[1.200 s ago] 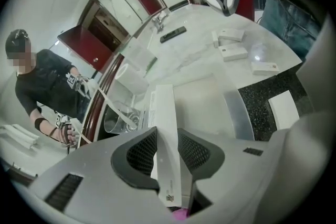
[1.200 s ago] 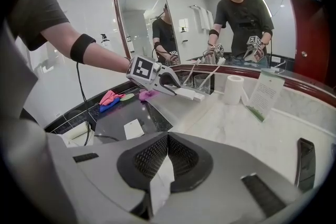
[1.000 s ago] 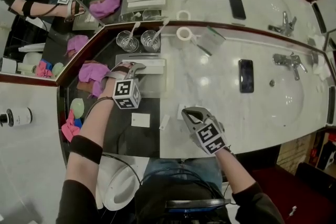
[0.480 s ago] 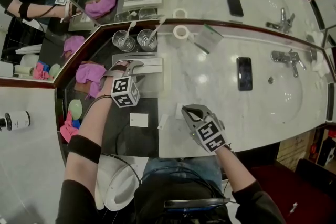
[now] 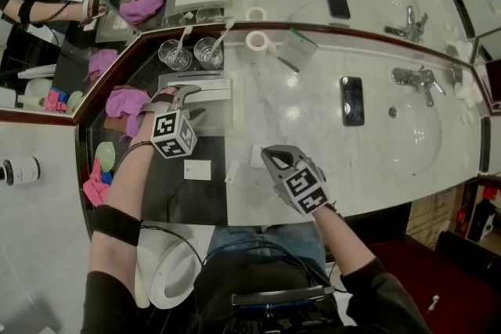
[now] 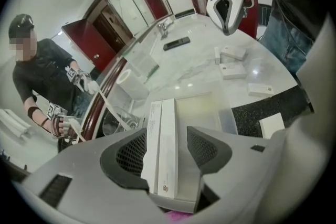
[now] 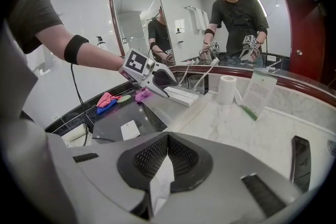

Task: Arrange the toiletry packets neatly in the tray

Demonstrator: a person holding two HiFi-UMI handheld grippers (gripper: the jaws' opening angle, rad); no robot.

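A frosted tray sits at the seam of the black and marble counter, with two long white boxes lying side by side in it. My left gripper hovers over them. Its jaws have just been opening and now stand apart around the boxes, with a gap on the right side. My right gripper waits over the marble near the front edge, shut on a thin white packet. Loose packets lie on the marble and on the black surface.
Behind the tray stand two glasses with toothbrushes, a paper roll and a folded card. A phone, the faucet and the basin lie to the right. A pink cloth is left of the tray. Mirrors back the counter.
The left gripper has lifted a little above the long boxes in the tray. The right gripper has stayed where it was with its packet.
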